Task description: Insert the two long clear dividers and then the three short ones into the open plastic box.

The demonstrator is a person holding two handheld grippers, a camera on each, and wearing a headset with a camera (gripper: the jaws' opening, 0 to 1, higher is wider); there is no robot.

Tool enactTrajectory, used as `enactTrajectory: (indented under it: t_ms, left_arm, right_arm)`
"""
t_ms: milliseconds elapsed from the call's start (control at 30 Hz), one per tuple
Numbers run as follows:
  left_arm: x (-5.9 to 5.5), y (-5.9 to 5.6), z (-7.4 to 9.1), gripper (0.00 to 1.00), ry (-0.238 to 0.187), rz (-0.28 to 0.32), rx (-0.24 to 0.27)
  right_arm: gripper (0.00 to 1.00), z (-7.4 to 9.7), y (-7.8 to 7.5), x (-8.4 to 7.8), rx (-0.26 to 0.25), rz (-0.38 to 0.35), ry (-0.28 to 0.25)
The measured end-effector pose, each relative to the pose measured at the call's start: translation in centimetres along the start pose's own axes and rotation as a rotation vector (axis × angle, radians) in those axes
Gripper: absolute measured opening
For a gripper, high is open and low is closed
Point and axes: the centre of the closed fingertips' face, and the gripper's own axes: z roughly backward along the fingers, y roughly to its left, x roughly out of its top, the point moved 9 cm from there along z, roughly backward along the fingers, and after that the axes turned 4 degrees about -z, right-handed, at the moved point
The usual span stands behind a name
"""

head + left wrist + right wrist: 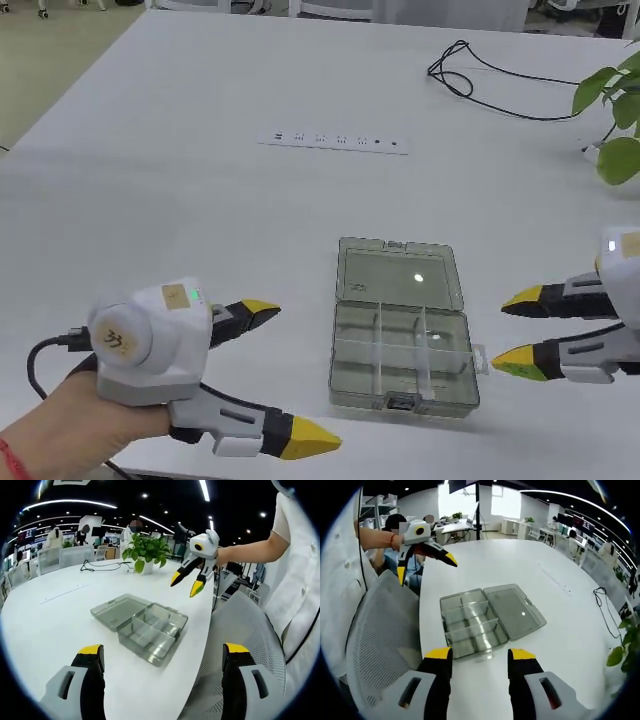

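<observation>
- Plastic box [352,328] [165,615] [454,603] lies open on the white table [180,200], near its front edge and between the two grippers. Its lid [400,272] is folded flat behind it.
- Clear dividers [425,352] stand inside the box as pale lines that split it into compartments. They are see-through, so I cannot count them or tell long from short with any certainty.
- The left gripper [305,372] [163,650] [427,572] is held to the box's left, above the table. Its yellow-tipped jaws are spread wide with nothing between them.
- The hand [60,430] that holds it is cut off by the lower corner of the head view.
- The right gripper [501,332] [183,588] [480,654] is to the box's right, with its body cut off by the edge of the head view. Its jaws are apart and empty, and the tips are near the box but do not touch it.
- A power strip [335,140] and a black cable [480,75] lie farther back on the table.
- A green plant [615,120] is cut off at the right edge.
</observation>
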Motion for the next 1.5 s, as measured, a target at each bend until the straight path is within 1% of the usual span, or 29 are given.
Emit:
enactTrajectory:
  t_ms: [100, 233, 267, 367, 467, 633, 800, 1000, 1133, 1500]
  left_arm:
    - [0.0, 0.1, 0.1, 1.00, 0.003, -0.012, 0.005]
    - [-0.1, 0.3, 0.2, 1.00, 0.018, -0.022, 0.002]
    - [-0.1, 0.3, 0.2, 1.00, 0.023, -0.021, 0.001]
    - [-0.2, 0.4, 0.2, 1.00, 0.030, -0.027, 0.002]
    - [-0.3, 0.3, 0.3, 1.00, 0.032, -0.029, 0.000]
    - [-0.5, 0.2, 0.3, 1.00, 0.035, -0.022, 0.009]
    - [-0.7, 0.1, 0.2, 1.00, 0.039, -0.011, 0.018]
    - [-1.0, 0.0, 0.2, 1.00, 0.047, -0.004, 0.022]
    - [-1.1, -0.1, 0.1, 1.00, 0.051, -0.004, 0.019]
    - [-0.9, -0.3, -0.2, 1.00, 0.047, -0.008, 0.013]
  right_arm:
    - [0.53, 0.5, 0.4, -0.9, -0.009, -0.021, -0.015]
    - [0.60, 1.3, 1.0, -2.3, -0.028, -0.051, -0.033]
    - [0.61, 1.5, 1.1, -2.6, -0.032, -0.068, -0.040]
    - [0.66, 1.9, 1.3, -3.4, -0.041, -0.075, -0.058]
    - [0.69, 2.1, 1.4, -4.3, -0.055, -0.085, -0.061]
    - [0.76, 2.2, 1.5, -5.3, -0.077, -0.121, -0.092]
    - [0.79, 2.1, 1.7, -6.2, -0.099, -0.153, -0.116]
    - [0.79, 2.1, 2.0, -6.8, -0.101, -0.172, -0.128]
    - [0.80, 1.9, 2.3, -7.0, -0.100, -0.171, -0.125]
    - [0.80, 1.8, 2.4, -6.8, -0.094, -0.165, -0.122]
